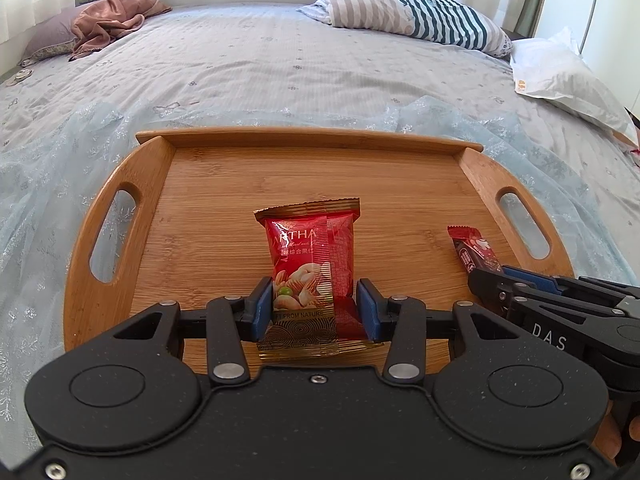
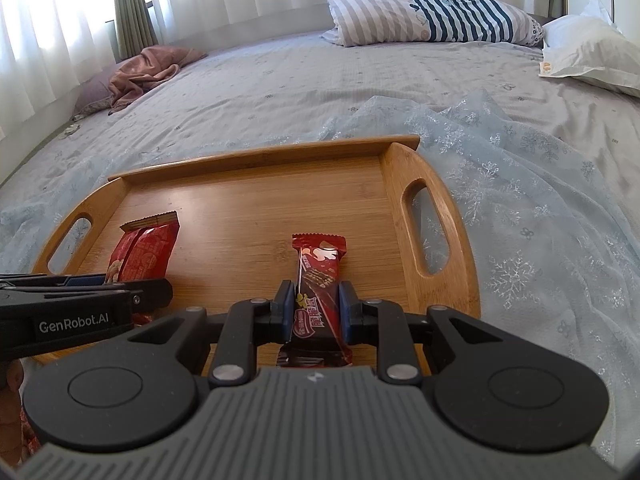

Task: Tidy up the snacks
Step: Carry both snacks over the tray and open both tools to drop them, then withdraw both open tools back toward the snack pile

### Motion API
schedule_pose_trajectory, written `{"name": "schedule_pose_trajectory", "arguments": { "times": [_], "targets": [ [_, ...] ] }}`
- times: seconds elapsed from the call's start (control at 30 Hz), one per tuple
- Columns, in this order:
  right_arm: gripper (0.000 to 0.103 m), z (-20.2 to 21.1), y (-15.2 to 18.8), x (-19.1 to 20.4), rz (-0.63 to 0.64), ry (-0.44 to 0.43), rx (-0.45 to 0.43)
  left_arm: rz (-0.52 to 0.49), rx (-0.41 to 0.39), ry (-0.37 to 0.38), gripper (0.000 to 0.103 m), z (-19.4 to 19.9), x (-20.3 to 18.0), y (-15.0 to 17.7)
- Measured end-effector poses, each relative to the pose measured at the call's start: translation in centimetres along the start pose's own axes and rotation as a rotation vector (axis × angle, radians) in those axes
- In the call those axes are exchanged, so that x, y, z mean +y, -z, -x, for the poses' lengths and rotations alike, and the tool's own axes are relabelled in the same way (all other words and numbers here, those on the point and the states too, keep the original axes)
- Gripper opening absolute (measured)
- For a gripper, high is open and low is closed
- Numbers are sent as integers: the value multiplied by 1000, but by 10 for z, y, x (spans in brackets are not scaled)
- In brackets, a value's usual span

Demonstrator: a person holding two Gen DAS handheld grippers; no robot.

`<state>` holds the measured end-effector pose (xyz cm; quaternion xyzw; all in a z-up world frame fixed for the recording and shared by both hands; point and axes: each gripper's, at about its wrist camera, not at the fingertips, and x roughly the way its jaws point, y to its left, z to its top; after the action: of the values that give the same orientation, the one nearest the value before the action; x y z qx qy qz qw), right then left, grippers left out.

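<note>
left hand-held gripper (image 1: pixel 314 306) clamps the nut packet (image 1: pixel 310 264), long axis toward 12 o'clock; right hand-held gripper (image 2: pixel 314 310) at 3 o'clock clamps the chocolate bar (image 2: pixel 318 280), likewise over the tray (image 1: pixel 320 142).

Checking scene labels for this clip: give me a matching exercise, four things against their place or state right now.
Things:
1. mixed-nuts packet
2. chocolate bar
3. wooden tray
4. striped pillow

Place or state:
A. at the far side of the bed, near the curtains
B. gripped by the right gripper
C. lying on the sheer snowflake cloth
D. gripped by the left gripper

Pairs: 1-D, 2-B, 3-C, 4-A
</note>
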<state>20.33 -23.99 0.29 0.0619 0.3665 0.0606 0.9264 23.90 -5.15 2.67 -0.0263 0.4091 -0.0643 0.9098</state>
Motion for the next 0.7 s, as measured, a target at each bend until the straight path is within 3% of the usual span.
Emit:
{"name": "schedule_pose_trajectory", "arguments": {
  "times": [0.1, 0.17, 0.27, 0.33, 0.43, 0.7],
  "targets": [
    [28, 0, 0, 0, 3, -2, 1, -4, -1, -2, 43, 0, 0, 0],
    [37, 1, 0, 0, 3, -4, 0, -12, -1, -8, 44, 0, -1, 0],
    [39, 3, 0, 0, 4, -9, -7, -18, -5, -9, 44, 2, -1, 0],
    [51, 5, -1, -1, 2, -15, -12, -28, -14, -10, 53, 5, -2, -1],
    [54, 10, -2, 0, 7, -24, -19, -35, -31, -13, 70, 12, -2, -2],
    [68, 28, -1, 2, 41, -29, -54, -62, -72, -12, 87, 36, -4, 2]
  ]
}}
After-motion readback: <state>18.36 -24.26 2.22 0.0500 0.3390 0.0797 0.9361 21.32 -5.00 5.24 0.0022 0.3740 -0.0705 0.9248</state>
